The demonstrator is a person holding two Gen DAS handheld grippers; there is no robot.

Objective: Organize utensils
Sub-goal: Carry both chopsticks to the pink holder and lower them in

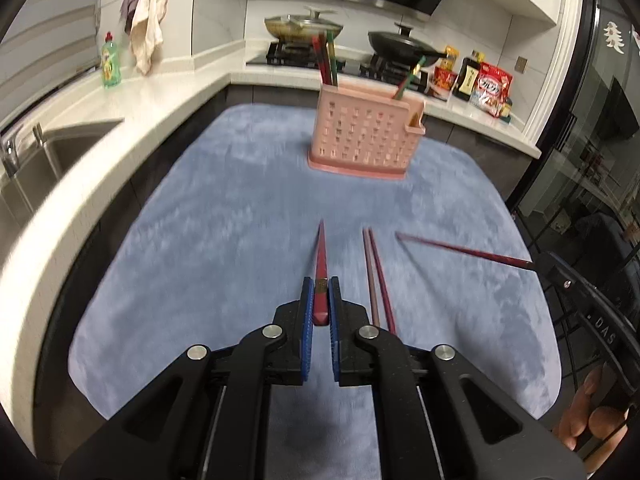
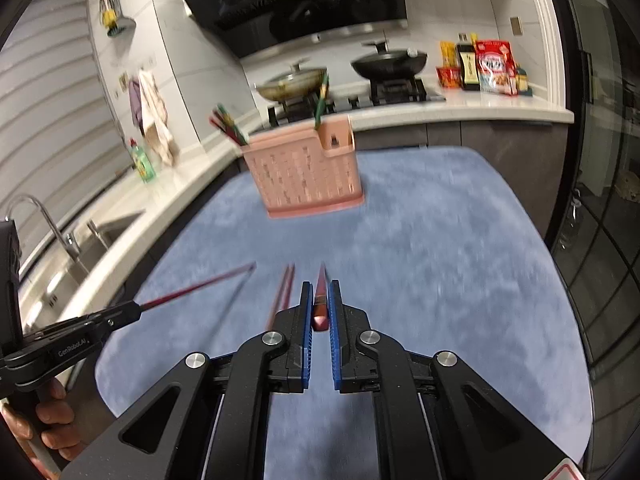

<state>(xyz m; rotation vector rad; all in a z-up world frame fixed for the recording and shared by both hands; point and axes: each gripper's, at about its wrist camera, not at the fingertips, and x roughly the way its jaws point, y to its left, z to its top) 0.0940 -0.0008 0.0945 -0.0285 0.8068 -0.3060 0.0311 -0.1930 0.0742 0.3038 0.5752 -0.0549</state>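
A pink slotted utensil holder (image 1: pixel 362 136) stands at the far side of the blue mat (image 1: pixel 240 208), with several chopsticks upright in it; it also shows in the right wrist view (image 2: pixel 308 172). My left gripper (image 1: pixel 321 284) is shut on a dark red chopstick (image 1: pixel 321 256), held above the mat. My right gripper (image 2: pixel 320 286) is shut on another dark red chopstick (image 2: pixel 321 280); this one shows in the left wrist view (image 1: pixel 460 250) too. Two reddish chopsticks (image 1: pixel 378 276) lie side by side on the mat between the grippers, seen also from the right (image 2: pixel 282 292).
A sink (image 1: pixel 52 152) with a tap sits in the white counter at left, a green bottle (image 1: pixel 111 62) behind it. A stove with two pans (image 1: pixel 304 28) is at the back, food packets (image 1: pixel 488 84) to its right. A glass door (image 1: pixel 592 128) is at right.
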